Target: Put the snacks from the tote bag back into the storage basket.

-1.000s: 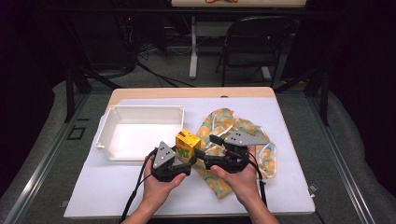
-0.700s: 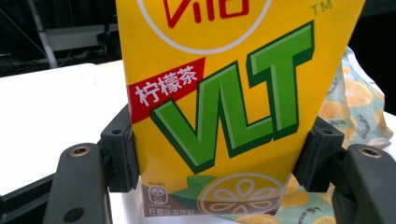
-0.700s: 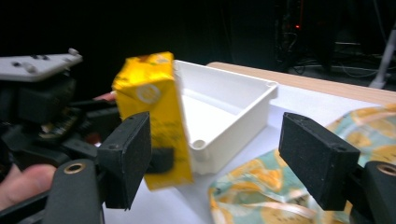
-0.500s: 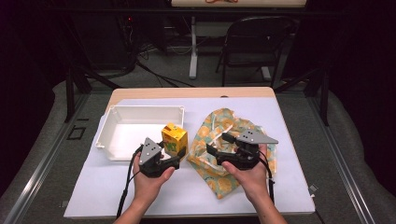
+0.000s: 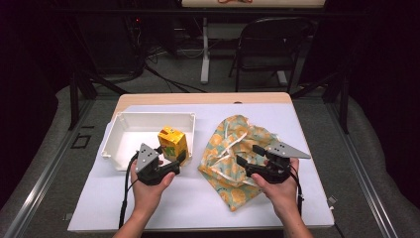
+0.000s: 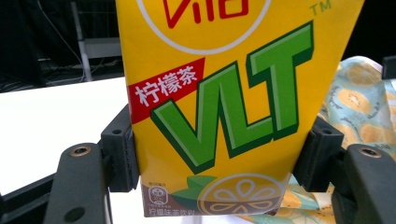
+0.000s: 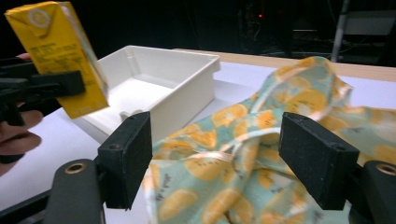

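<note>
A yellow lemon-tea carton [image 5: 173, 142] [image 6: 229, 102] [image 7: 58, 56] is held off the table at the white tray's near right corner, with my left gripper [image 5: 179, 157] [image 6: 219, 154] shut on its sides. My right gripper [image 5: 247, 157] [image 7: 219, 158] stands open over a crumpled fabric bag printed with orange slices [image 5: 237, 153] [image 7: 261, 154]. Its pads [image 7: 128, 156] have nothing pressed between them, and the cloth lies below and beyond them.
A white rectangular tray [image 5: 121, 134] [image 7: 187, 70] sits at the left on the white sheet covering the table [image 5: 208, 198]. A wooden table edge [image 5: 203, 97] runs along the back. A folding chair [image 5: 270, 49] and stands are beyond the table.
My left gripper has carried the carton leftward, away from the bag, to the tray's near right corner. My right gripper has moved right and slightly down over the bag.
</note>
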The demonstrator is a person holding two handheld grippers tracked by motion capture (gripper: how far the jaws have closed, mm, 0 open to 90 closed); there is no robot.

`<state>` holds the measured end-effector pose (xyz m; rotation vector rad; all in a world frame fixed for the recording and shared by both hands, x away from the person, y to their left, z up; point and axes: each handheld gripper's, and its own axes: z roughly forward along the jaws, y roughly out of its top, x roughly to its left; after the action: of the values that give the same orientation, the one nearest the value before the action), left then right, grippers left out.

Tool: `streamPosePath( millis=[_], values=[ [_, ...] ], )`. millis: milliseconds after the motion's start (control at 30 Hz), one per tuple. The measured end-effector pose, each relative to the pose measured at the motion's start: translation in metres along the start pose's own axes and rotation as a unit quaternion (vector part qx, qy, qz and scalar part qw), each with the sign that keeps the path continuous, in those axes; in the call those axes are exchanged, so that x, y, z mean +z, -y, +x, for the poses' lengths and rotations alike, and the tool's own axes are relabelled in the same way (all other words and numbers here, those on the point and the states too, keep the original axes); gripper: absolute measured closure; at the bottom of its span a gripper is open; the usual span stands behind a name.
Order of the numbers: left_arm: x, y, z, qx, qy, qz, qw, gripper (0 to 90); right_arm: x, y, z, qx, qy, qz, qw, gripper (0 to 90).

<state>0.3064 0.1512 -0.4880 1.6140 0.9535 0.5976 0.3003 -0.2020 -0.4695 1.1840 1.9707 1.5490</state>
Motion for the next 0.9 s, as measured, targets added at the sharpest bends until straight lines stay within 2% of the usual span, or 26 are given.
streamPosePath(
  millis=[133, 367, 467, 567, 833, 900],
  values=[
    [-0.001, 0.001, 0.006, -0.002, -0.009, -0.002, 1.0000, 31.8, -0.005, 0.004, -0.007, 0.007, 0.009, -0.005, 0.9999, 26.1],
    [0.001, 0.005, 0.015, -0.008, -0.027, -0.006, 0.9996, 31.7, -0.010, 0.013, -0.011, -0.002, 0.012, 0.004, 0.9999, 25.9],
    [0.003, 0.007, 0.020, -0.028, -0.030, -0.009, 0.9991, 31.7, -0.013, 0.016, -0.012, -0.002, 0.014, 0.001, 0.9999, 25.9],
    [0.005, 0.010, 0.023, -0.034, -0.037, -0.008, 0.9987, 31.7, -0.017, 0.019, -0.013, -0.003, 0.016, 0.007, 0.9998, 25.9],
    [0.012, 0.021, 0.030, -0.034, -0.073, -0.006, 0.9967, 31.7, -0.026, 0.029, -0.016, 0.001, 0.019, 0.009, 0.9998, 26.2],
    [0.014, 0.024, 0.034, -0.043, -0.080, -0.005, 0.9958, 31.7, -0.028, 0.031, -0.018, 0.001, 0.020, 0.012, 0.9997, 26.3]
  ],
)
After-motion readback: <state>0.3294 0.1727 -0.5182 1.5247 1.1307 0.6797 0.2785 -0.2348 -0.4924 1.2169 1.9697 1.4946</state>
